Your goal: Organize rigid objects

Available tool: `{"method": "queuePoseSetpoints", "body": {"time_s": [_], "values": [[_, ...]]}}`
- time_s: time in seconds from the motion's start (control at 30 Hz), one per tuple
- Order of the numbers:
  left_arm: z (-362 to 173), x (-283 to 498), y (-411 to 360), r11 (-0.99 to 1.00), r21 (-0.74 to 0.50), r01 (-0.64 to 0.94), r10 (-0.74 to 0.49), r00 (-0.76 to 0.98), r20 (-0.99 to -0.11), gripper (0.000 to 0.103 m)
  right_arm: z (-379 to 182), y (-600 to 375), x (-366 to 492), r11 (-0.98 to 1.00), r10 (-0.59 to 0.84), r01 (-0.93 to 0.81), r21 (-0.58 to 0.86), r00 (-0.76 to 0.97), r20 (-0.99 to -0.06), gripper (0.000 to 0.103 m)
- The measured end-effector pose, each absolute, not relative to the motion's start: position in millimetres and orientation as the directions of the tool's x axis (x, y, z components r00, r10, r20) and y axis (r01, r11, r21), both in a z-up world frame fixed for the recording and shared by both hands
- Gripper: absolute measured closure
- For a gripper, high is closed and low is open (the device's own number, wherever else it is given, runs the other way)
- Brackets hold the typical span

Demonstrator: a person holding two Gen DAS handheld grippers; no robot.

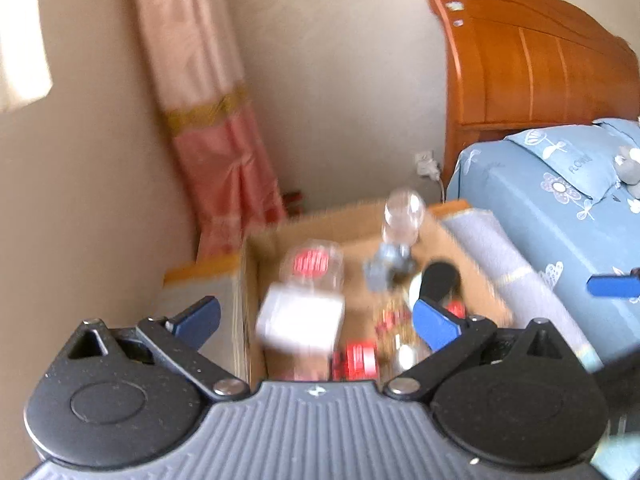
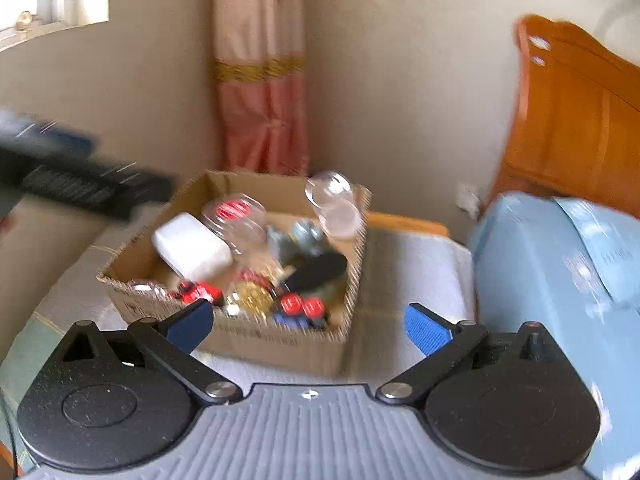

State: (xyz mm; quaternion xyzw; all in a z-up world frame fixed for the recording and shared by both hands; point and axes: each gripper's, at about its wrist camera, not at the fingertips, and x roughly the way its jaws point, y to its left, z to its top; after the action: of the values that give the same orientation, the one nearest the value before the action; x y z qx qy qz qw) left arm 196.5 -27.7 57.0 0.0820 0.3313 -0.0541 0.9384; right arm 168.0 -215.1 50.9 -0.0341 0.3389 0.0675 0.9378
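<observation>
An open cardboard box (image 2: 276, 340) stands on a cloth-covered table and holds several rigid objects: a white case (image 2: 191, 249), a clear jar with a red label (image 2: 236, 216), a clear round container (image 2: 334, 204), a grey part (image 2: 294, 238), a black object (image 2: 318, 270), red pieces (image 2: 298, 305). My right gripper (image 2: 309, 326) is open and empty in front of the box. My left gripper (image 1: 316, 320) is open and empty, right above the box (image 1: 250, 280), over the white case (image 1: 300, 318). Both views are blurred.
A bed with a blue cover (image 2: 560, 280) and an orange wooden headboard (image 1: 532, 60) stands to the right. A pink curtain (image 2: 262, 80) hangs in the corner behind the box. A wall socket (image 1: 426, 164) sits by the headboard. The left gripper's body (image 2: 72, 176) crosses the right wrist view's left side.
</observation>
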Motion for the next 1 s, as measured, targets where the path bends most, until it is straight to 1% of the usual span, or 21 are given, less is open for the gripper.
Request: {"method": "queuePoseSetpoints", "body": {"time_s": [0.13, 0.23, 0.3, 0.5, 0.7, 1.0], "values": [[34.6, 166.2, -15.6, 0.994, 0.060, 0.086, -0.022, 0.730, -0.683, 0.001, 42.9, -216.1, 151.6, 0.999, 0.035, -0.046, 0.001, 0.737, -0.675, 0.000], [28.3, 148.0, -11.5, 0.999, 0.030, 0.041, -0.009, 0.722, -0.692, 0.001, 39.7, -212.0, 137.9, 1.000, -0.004, -0.004, -0.010, 0.725, -0.689, 0.000], [27.9, 140.6, -10.5, 0.999, 0.013, 0.051, -0.028, 0.718, -0.696, 0.001, 39.1, -208.6, 129.7, 1.000, -0.002, -0.004, -0.007, 0.723, -0.691, 0.000], [30.6, 129.7, -13.3, 0.997, 0.058, 0.053, 0.000, 0.733, -0.680, 0.001, 45.2, -200.6, 116.5, 1.000, 0.004, -0.011, -0.006, 0.736, -0.677, 0.000], [28.2, 126.7, -10.7, 0.998, 0.061, 0.034, 0.017, 0.728, -0.685, 0.001, 45.2, -197.8, 114.8, 1.000, -0.003, -0.009, -0.015, 0.736, -0.677, 0.000], [27.7, 125.0, -11.9, 0.998, 0.054, 0.038, 0.009, 0.726, -0.687, 0.001, 48.4, -198.5, 113.6, 1.000, -0.011, -0.001, -0.018, 0.744, -0.668, 0.000]]}}
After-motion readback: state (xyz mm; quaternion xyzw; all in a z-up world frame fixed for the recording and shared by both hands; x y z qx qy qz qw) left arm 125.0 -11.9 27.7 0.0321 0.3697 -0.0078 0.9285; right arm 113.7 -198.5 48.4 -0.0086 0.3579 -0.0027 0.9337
